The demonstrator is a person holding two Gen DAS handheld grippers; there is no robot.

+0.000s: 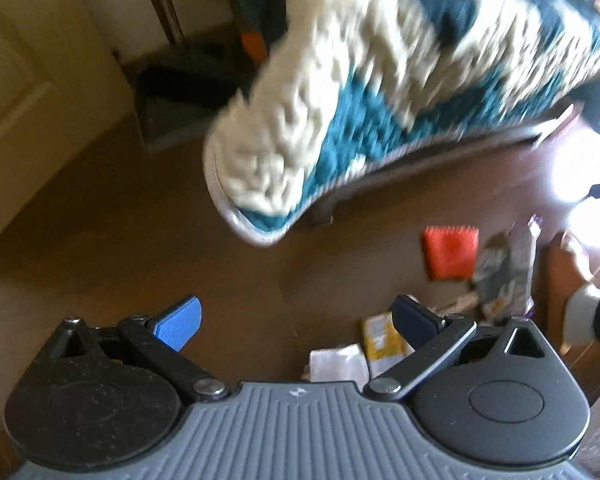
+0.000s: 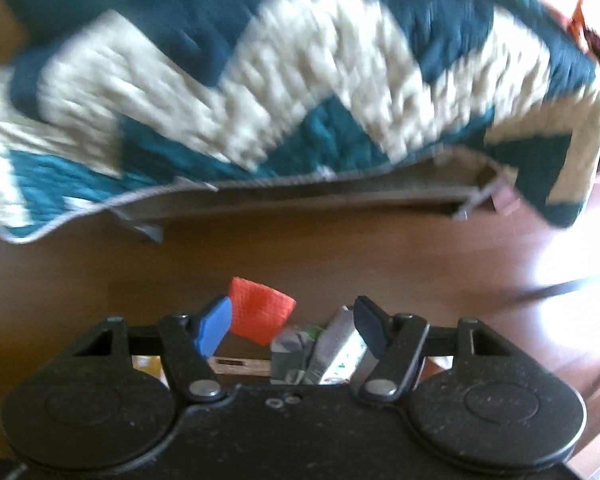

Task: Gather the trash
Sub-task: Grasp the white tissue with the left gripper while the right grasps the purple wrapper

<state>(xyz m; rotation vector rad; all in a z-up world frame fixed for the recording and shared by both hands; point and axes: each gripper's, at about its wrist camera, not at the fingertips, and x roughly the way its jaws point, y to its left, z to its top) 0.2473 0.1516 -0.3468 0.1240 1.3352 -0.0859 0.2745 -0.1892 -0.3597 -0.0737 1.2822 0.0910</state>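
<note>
Trash lies scattered on the brown wooden floor [image 1: 140,248] near a bed draped with a teal-and-cream quilt [image 1: 380,80] – both views are smeared by blur. In the left wrist view the left gripper [image 1: 296,324] has its blue-padded jaws spread wide with nothing between them; a white wrapper [image 1: 336,362] and a yellow packet [image 1: 380,336] sit just beyond its right finger, an orange-red piece [image 1: 452,252] lies farther right, beside a grey-and-purple crumpled wrapper [image 1: 508,268]. In the right wrist view the right gripper [image 2: 296,328] hovers over the litter, jaws apart and pinching nothing – the orange-red piece [image 2: 260,308] shows just beside the left pad, with a grey wrapper [image 2: 292,354] and a white-green packet [image 2: 340,354] in the gap below
</note>
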